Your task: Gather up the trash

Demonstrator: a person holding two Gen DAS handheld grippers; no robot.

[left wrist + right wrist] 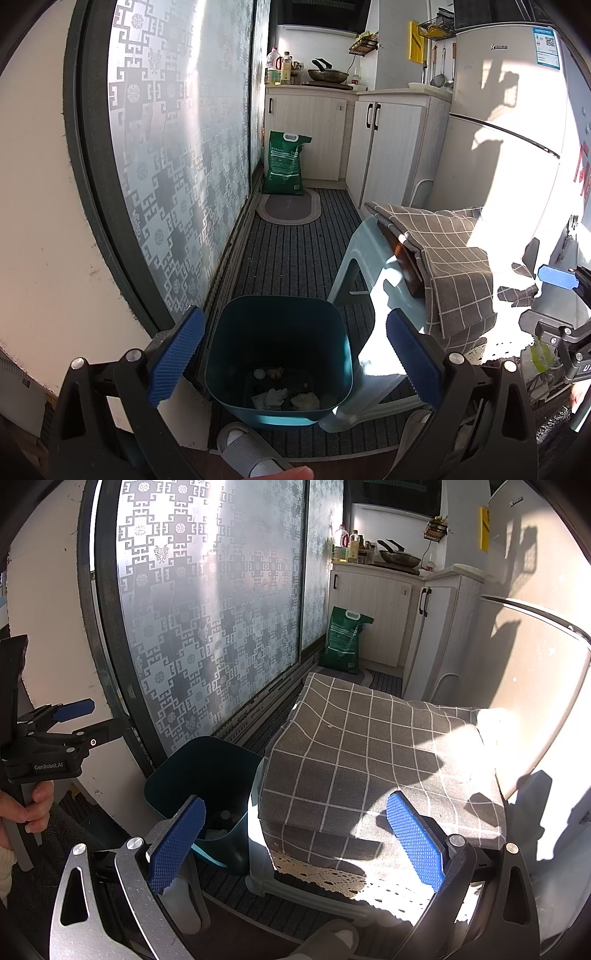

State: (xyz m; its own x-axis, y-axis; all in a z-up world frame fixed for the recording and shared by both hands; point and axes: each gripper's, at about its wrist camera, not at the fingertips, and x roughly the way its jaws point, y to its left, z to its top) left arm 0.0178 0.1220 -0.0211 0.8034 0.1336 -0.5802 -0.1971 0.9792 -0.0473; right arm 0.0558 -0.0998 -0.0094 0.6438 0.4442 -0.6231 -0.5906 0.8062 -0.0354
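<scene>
Left gripper (pixel 293 360), fingers spread and holding nothing, hangs over the teal trash bin (pixel 277 328) on the near floor; crumpled paper scraps (pixel 275 397) lie inside. Right gripper (pixel 295 843), likewise spread, hangs near a checked cloth (pixel 369 746). Readable writing: "GenRobot.AI".

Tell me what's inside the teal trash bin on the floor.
At the bottom of the teal trash bin lie crumpled white paper scraps and a few small bits of other rubbish. The near wall hides part of the floor of it.
</scene>
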